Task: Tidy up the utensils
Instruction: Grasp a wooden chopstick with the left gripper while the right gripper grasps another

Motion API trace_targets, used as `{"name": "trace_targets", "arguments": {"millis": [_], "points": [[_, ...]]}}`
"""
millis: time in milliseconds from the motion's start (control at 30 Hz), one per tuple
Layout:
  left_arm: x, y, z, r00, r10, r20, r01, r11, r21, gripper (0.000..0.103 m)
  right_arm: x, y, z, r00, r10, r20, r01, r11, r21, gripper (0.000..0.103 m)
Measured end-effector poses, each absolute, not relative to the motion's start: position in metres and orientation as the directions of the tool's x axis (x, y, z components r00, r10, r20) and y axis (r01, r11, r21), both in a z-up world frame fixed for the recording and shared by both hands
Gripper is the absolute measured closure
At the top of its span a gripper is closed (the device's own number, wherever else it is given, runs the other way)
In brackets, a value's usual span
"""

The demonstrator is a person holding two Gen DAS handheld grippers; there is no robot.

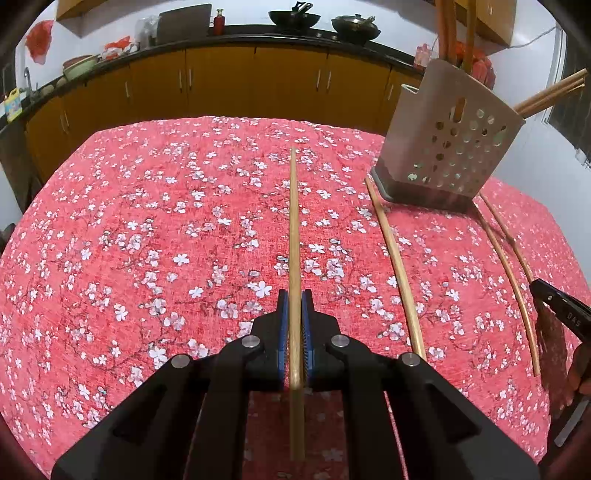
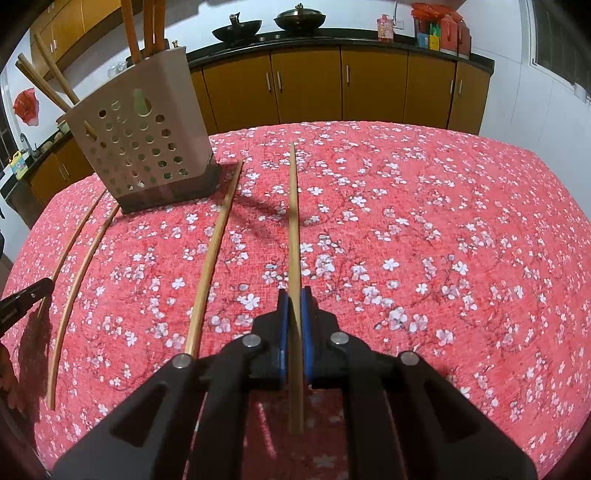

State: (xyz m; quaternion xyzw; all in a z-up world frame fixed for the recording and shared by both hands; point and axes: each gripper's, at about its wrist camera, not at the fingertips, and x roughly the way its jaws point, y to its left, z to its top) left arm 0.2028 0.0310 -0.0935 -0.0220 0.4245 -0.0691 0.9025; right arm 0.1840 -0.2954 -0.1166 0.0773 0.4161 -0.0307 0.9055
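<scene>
Red floral tablecloth (image 1: 147, 221) fills the left wrist view; the left gripper (image 1: 294, 299) clamps one chopstick (image 1: 293, 221) lengthwise, ready for the perforated holder (image 1: 443, 147) far right. Right wrist view — the right gripper (image 2: 294, 295) pinches another chopstick (image 2: 293, 221); three loose chopsticks (image 2: 214, 251) lie left, near the holder.

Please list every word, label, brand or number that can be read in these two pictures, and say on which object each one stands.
"DAS": partial white letters on the black right gripper at the left-wrist view's edge; the rest is cut off.
White print on the black left gripper in the right-wrist view: too blurred to read.
Labels on the yellow bottle, red bottle and counter boxes: too small to read.
</scene>
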Motion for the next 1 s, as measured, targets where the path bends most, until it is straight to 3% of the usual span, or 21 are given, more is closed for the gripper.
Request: {"name": "trace_targets", "arguments": {"millis": [1000], "points": [[0.1995,0.035,-0.0916,0.629,-0.162,-0.761,0.097,0.987,-0.13,0.094,0.184,-0.2948,-0.1171,0.654,0.007,-0.756,0.119,0.986,0.113,0.094]]}}
